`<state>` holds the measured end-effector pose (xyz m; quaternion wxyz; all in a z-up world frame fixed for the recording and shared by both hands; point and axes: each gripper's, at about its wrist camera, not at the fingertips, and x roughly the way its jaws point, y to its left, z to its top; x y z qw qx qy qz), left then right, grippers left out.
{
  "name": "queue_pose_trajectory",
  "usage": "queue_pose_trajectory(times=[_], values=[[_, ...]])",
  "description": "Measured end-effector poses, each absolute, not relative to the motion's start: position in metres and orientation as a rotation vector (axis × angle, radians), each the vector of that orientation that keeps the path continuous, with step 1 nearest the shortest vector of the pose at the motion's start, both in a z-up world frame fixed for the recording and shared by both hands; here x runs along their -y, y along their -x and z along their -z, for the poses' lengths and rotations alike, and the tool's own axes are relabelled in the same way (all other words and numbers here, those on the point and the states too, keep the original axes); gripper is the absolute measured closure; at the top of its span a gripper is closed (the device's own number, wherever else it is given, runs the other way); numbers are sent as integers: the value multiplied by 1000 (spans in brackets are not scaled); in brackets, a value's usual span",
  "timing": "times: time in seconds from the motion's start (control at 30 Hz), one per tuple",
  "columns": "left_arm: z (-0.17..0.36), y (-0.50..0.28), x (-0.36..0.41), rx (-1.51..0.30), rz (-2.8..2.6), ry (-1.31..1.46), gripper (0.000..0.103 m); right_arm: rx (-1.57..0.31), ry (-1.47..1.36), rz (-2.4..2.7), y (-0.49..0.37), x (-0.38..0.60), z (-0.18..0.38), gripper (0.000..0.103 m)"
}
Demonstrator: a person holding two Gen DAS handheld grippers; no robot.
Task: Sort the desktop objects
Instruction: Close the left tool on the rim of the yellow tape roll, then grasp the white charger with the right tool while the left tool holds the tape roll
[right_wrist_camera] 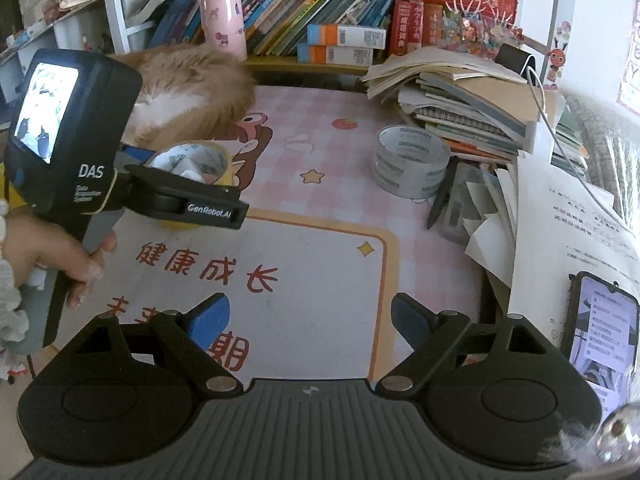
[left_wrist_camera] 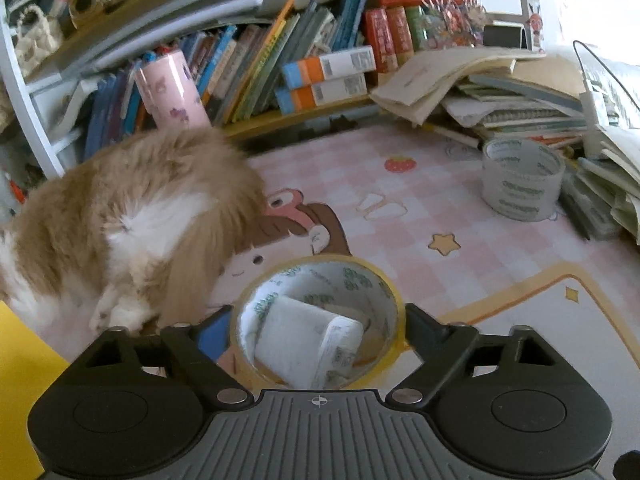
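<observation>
A yellow-edged tape roll (left_wrist_camera: pixel 320 320) sits between the fingers of my left gripper (left_wrist_camera: pixel 318 320), which is shut on its sides; a small white roll (left_wrist_camera: pixel 308 344) lies inside it. The same tape roll (right_wrist_camera: pixel 192 164) shows in the right wrist view, on the pink desk mat (right_wrist_camera: pixel 340 208), with the left gripper (right_wrist_camera: pixel 176 184) around it. A clear tape roll (left_wrist_camera: pixel 520 180) stands at the right, also in the right wrist view (right_wrist_camera: pixel 412 164). My right gripper (right_wrist_camera: pixel 310 324) is open and empty above the mat's white panel.
A fluffy orange-and-white cat (left_wrist_camera: pixel 132 216) sits on the mat at the left, close to the left gripper. A pink cylinder (left_wrist_camera: pixel 172 88) stands behind it. Piles of books and papers (right_wrist_camera: pixel 460 112) fill the right side, with a phone (right_wrist_camera: pixel 600 332). A bookshelf (left_wrist_camera: pixel 300 60) runs along the back.
</observation>
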<state>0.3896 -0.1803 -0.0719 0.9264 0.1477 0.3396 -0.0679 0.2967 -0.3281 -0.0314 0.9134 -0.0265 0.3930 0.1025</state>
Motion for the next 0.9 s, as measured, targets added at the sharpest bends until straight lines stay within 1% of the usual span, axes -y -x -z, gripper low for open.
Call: queue_pose_trajectory(times=[0.13, 0.43, 0.8, 0.9], values=[[58, -380, 165, -721, 161, -183, 15, -808, 56, -238, -301, 325, 32, 16], [-7, -312, 120, -616, 148, 65, 15, -825, 73, -369, -321, 299, 38, 16], [-33, -247, 83, -618, -71, 114, 15, -784, 175, -628, -348, 239, 49, 16], [-36, -234, 79, -624, -116, 114, 15, -755, 186, -692, -354, 223, 50, 19]])
